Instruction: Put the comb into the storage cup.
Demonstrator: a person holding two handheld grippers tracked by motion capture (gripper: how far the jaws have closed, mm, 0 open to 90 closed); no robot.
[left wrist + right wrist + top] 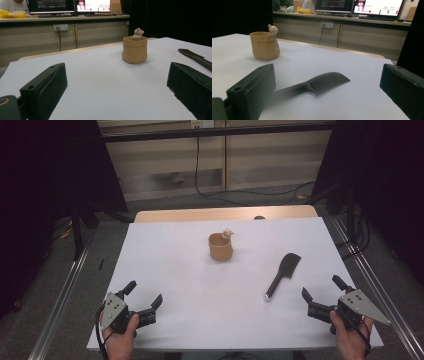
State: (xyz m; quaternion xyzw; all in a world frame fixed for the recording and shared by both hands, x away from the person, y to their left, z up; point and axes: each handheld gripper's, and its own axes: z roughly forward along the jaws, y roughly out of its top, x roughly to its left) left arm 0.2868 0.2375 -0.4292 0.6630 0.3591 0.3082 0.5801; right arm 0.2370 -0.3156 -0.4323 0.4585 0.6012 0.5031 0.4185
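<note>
Two tools sit low at the near edge of the white table [165, 270]. Left tool [145, 296] — jaws wide apart, nothing between them. Further back, in the middle, stands a little tan cup [220, 247] with a tiny figure [227, 233] on its rim. Right of it lies a black comb [283, 274], flat, near the right tool [321, 289] — jaws apart too, holding nothing.

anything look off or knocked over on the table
Nothing stands out. The tan pot stands upright, the black comb lies flat beside it, apart from it, and both grippers sit open and empty near the table's front edge.
</note>
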